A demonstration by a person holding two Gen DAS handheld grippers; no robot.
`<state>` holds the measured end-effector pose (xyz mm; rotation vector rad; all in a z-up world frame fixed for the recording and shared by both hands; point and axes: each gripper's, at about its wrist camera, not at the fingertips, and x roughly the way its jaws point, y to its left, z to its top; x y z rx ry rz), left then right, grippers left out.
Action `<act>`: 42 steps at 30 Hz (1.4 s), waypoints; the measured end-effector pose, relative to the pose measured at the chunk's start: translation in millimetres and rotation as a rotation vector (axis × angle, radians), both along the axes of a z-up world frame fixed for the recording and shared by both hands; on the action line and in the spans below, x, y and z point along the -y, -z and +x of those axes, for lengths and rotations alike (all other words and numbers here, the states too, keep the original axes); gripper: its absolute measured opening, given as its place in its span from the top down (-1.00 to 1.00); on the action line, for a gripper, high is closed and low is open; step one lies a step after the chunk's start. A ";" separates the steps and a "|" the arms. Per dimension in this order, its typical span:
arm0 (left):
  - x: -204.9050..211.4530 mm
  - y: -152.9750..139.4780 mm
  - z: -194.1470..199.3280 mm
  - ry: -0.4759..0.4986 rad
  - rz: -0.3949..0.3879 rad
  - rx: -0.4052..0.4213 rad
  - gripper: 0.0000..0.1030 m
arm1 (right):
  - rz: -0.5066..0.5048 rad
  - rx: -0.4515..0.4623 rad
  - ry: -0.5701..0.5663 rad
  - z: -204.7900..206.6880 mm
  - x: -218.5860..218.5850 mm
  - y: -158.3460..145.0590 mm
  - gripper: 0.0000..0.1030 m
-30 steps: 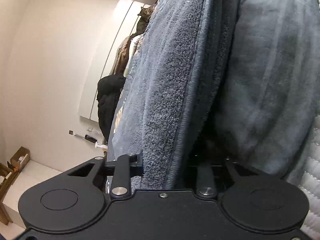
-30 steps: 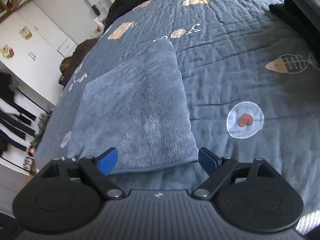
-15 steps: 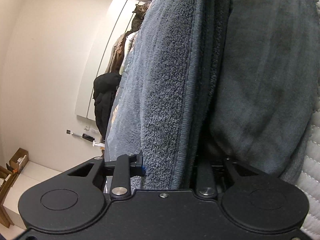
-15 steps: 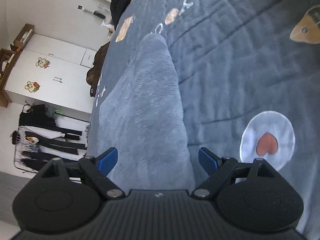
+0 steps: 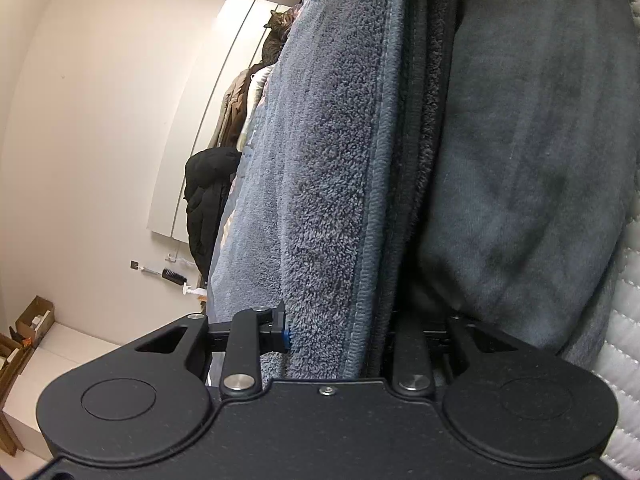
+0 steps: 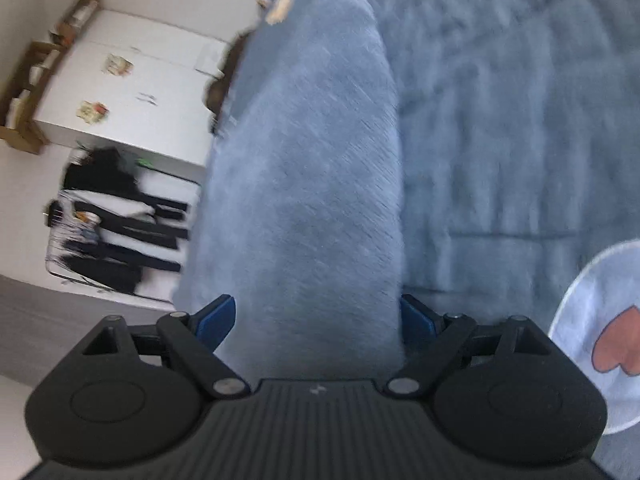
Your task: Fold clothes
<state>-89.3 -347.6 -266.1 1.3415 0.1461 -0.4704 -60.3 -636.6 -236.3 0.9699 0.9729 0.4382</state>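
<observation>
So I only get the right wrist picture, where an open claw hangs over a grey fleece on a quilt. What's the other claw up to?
Observer: The left claw is shut on a thick bundle of grey fleece cloth, which fills most of its view.
Operator: Is there anything else over there that I can't see?
Observer: Yes, a tabby cat sits at the far end, beyond the cloth.
</observation>
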 end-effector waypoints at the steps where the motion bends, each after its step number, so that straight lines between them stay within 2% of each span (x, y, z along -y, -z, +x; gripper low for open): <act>1: -0.6 0.8 -1.3 0.000 -0.001 0.000 0.43 | 0.004 -0.004 -0.001 0.7 -0.2 2.8 -0.70; 5: -0.9 3.1 -3.3 -0.003 -0.005 0.001 0.42 | 0.072 0.000 0.015 2.9 0.7 3.6 -0.70; 9: -0.4 4.4 -2.8 -0.006 -0.007 0.002 0.42 | 0.085 0.020 -0.023 12.0 -12.6 0.0 -0.71; 13: 0.3 5.2 -2.0 -0.005 -0.005 0.003 0.42 | 0.081 -0.004 -0.007 16.6 -13.8 2.5 -0.67; 14: 0.3 5.5 -1.7 -0.005 -0.006 0.003 0.41 | 0.081 -0.004 0.000 16.3 -12.8 1.8 -0.60; 16: 0.8 6.1 -2.3 -0.007 -0.007 0.003 0.41 | 0.070 -0.007 0.010 14.6 -10.9 1.4 -0.34; 17: 1.1 6.6 -2.8 -0.008 -0.007 0.003 0.41 | 0.062 -0.010 0.010 14.0 -11.5 1.8 0.01; 18: 1.4 7.1 -3.1 -0.008 -0.007 0.003 0.41 | 0.059 -0.014 0.011 13.7 -12.3 2.4 0.21; 21: 1.7 6.1 -2.1 -0.008 -0.006 -0.001 0.41 | 0.085 -0.038 0.037 13.2 -14.1 4.0 0.35; 25: 0.1 -1.5 -1.8 0.001 -0.008 -0.012 0.43 | 0.118 -0.071 0.097 9.0 -15.1 1.8 0.41; 32: -5.6 -37.5 -1.9 0.017 -0.022 -0.019 0.57 | 0.179 -0.083 0.183 -1.7 -19.7 -24.6 0.47; 39: -11.8 -103.5 -14.3 0.061 -0.053 -0.059 0.58 | 0.257 -0.054 0.246 -16.1 -18.6 -73.3 0.49; 42: -9.4 -135.8 -21.7 0.071 -0.073 -0.104 0.59 | 0.271 -0.046 0.263 -23.7 -13.7 -96.0 0.49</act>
